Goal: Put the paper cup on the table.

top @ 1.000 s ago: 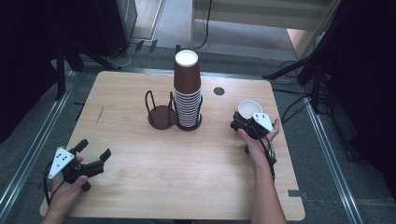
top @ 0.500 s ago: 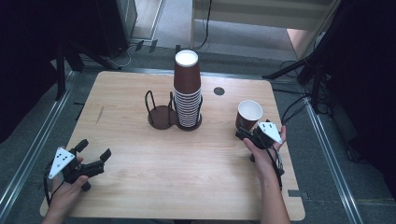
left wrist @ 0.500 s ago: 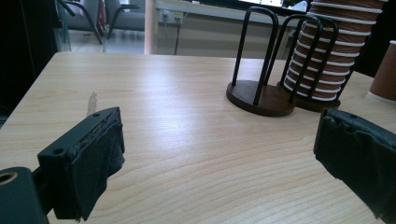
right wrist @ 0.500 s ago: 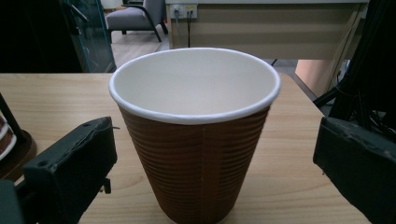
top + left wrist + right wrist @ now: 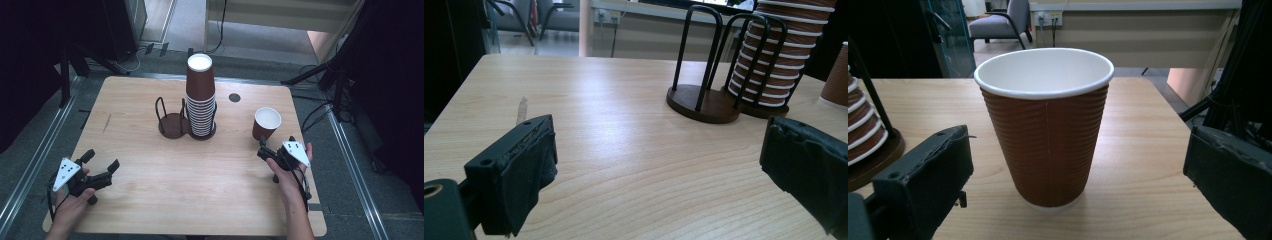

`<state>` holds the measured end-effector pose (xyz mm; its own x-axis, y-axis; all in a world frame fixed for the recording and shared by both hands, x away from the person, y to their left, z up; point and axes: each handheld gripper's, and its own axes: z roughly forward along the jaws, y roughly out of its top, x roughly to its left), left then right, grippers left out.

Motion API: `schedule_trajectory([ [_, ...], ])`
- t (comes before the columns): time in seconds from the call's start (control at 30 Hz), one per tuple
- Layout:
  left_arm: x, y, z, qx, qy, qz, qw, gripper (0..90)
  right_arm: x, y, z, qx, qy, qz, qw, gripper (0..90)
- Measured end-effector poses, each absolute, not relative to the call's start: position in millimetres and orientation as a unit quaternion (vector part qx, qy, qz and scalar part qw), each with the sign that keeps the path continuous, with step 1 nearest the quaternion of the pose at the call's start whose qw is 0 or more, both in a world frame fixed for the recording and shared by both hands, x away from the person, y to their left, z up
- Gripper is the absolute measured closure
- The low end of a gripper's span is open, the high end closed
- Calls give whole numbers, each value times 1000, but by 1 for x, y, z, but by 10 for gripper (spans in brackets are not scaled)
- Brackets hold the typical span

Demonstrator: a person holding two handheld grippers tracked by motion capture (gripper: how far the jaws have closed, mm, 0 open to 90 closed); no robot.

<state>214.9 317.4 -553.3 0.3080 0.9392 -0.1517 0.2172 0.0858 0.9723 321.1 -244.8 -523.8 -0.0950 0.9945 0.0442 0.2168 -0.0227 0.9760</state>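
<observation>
A single brown ribbed paper cup (image 5: 265, 123) (image 5: 1047, 131) stands upright on the table's right side, white inside and empty. My right gripper (image 5: 261, 149) (image 5: 1073, 195) is just behind it, open, its jaws apart and clear of the cup. A tall stack of brown cups (image 5: 200, 95) (image 5: 780, 57) sits in the right bay of a black wire cup holder (image 5: 174, 121) (image 5: 702, 97); the holder's left bay holds nothing. My left gripper (image 5: 101, 161) (image 5: 664, 175) rests open near the table's front left corner, with nothing between its fingers.
The wooden table (image 5: 150, 180) has a small dark round hole (image 5: 234, 97) behind the stack. Metal rails run along the floor on both sides. Dark stands and cables crowd the right edge.
My right gripper has let go of the single cup and drawn back toward the front. The cup now stands alone. The left gripper has not moved.
</observation>
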Motion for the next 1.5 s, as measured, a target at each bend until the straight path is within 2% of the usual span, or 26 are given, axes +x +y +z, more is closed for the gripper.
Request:
schedule_trajectory([
  [0.53,215,317,-553,592,489,328,550,27,285,-267,-537,539,566,463,418,0],
  [1.5,216,318,-553,586,498,327,549,26,233,-311,-536,550,562,439,435,0],
])
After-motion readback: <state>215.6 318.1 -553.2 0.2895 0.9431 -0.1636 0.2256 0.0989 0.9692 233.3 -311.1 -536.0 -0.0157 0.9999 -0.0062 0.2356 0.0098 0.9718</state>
